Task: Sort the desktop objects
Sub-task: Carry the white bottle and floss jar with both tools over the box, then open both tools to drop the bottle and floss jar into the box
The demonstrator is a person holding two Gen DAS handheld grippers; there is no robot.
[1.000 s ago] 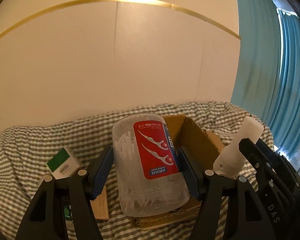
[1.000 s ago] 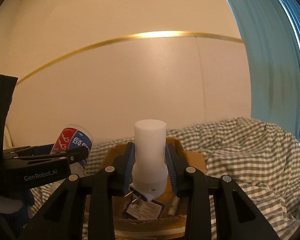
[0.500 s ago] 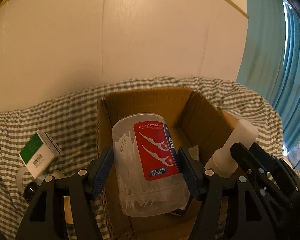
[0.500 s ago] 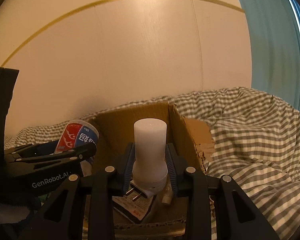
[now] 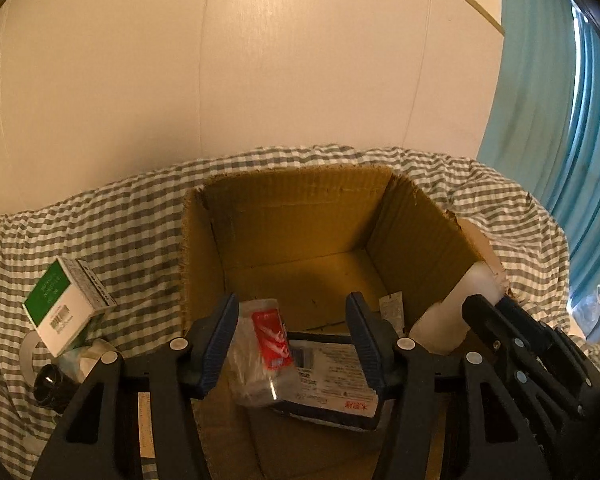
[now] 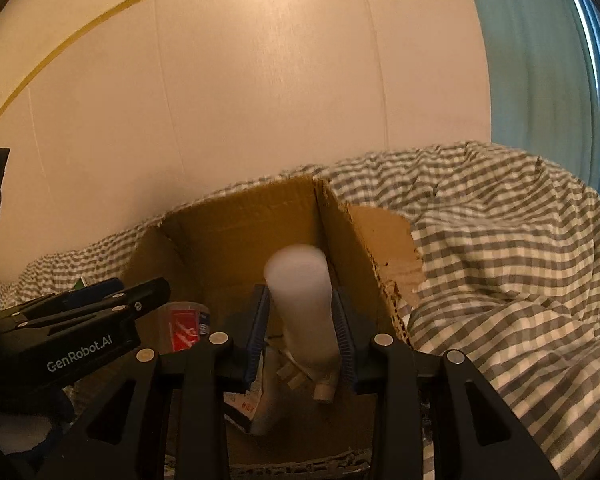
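Note:
An open cardboard box (image 5: 300, 200) sits on the checked cloth; it also shows in the right wrist view (image 6: 236, 224). My left gripper (image 5: 292, 344) is open above the box, and the clear floss-pick jar with a red label (image 5: 266, 348) lies loose on the box floor below it; the jar also shows in the right wrist view (image 6: 184, 328). My right gripper (image 6: 300, 332) holds the white plug-in night light (image 6: 300, 300) between its blue pads, over the box's right side. The light looks blurred and low between the pads. It also shows in the left wrist view (image 5: 456, 312).
A flat printed packet (image 5: 332, 392) lies in the box under the jar. A green-and-white carton (image 5: 64, 308) rests on a tape roll (image 5: 28, 356) and a black cylinder (image 5: 48, 380) left of the box. A blue curtain (image 5: 560, 120) hangs at right.
My left gripper opened and the floss-pick jar dropped into the box. Both grippers tilted down over the box. The night light sits lower and blurred between the right pads.

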